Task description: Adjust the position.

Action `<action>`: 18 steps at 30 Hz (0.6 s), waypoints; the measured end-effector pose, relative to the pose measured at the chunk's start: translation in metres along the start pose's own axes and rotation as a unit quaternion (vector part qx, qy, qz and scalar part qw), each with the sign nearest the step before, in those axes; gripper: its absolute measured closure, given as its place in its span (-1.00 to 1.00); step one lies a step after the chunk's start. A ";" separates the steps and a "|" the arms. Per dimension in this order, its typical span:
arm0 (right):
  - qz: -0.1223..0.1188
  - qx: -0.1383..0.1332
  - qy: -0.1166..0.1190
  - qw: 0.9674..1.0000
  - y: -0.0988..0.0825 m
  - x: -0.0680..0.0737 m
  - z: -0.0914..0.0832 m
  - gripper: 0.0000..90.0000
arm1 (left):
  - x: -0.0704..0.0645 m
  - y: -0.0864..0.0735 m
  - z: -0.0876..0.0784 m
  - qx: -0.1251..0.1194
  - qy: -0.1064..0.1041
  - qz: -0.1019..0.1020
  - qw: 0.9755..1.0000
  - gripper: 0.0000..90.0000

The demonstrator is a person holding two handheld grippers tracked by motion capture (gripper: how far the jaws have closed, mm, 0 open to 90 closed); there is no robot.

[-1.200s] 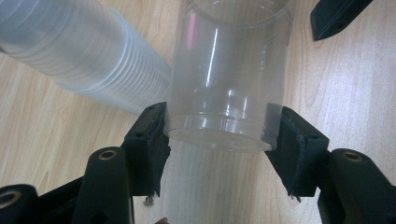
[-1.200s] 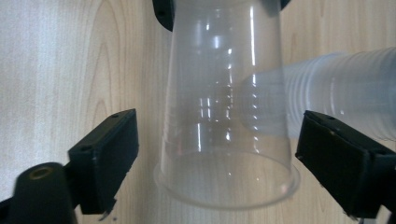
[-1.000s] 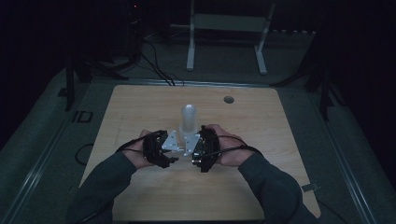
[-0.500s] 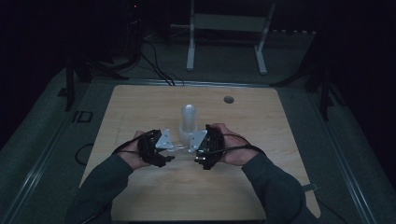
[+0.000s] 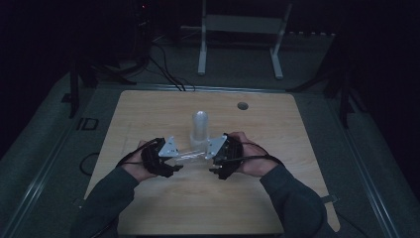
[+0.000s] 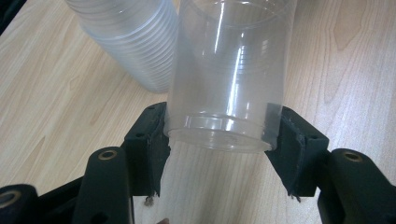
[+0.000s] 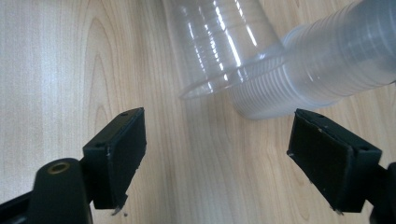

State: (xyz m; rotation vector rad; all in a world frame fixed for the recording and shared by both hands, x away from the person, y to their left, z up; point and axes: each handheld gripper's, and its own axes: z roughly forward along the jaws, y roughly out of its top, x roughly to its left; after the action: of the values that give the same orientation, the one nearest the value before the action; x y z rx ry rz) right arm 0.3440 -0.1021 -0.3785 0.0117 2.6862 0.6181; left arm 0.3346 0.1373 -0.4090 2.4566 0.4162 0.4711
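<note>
Claw, left (image 6: 219, 140): clenched on the closed base end of a single clear plastic cup (image 6: 229, 79); both black pads press the cup's sides just above its bottom.
Claw, right (image 7: 217, 156): released; jaws have just been closing a little, with nothing between them, only bare wood behind the gap.
Single cup, position: lies roughly level between the two claws in the high view (image 5: 190, 154), its open rim (image 7: 224, 86) facing the right claw and just short of that claw's pads.
Cup stack (image 5: 200, 128): a tall column of nested clear cups, mouth down on the tabletop, just behind the held cup; in the right gripper view its lower rim (image 7: 280, 100) appears to overlap the single cup's rim, though whether they touch cannot be told through the clear plastic.
Tabletop (image 5: 148, 114): light wood, with a small round dark mark (image 5: 242, 105) near its far edge.
Hands: left hand (image 5: 136, 166) and right hand (image 5: 250, 158) grip the claw bodies at the near middle of the tabletop, dark sleeves entering from the bottom edge.
Lighting: high view dim; fine detail poor.
</note>
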 end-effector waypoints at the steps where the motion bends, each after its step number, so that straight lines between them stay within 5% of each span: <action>1: 0.003 -0.001 0.000 1.000 -0.001 0.000 0.000 -0.58 | 0.000 -0.001 0.000 -0.004 0.001 -0.004 1.000 -0.08; 18: 0.059 -0.040 0.011 0.997 -0.014 -0.004 0.001 -0.57 | 0.003 -0.009 -0.005 -0.059 0.002 -0.039 0.997 -0.07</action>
State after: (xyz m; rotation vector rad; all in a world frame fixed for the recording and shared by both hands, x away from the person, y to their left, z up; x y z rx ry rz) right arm 0.3490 -0.1149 -0.3840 0.1428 2.6949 0.7651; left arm 0.3341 0.1474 -0.4099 2.3165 0.4709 0.4539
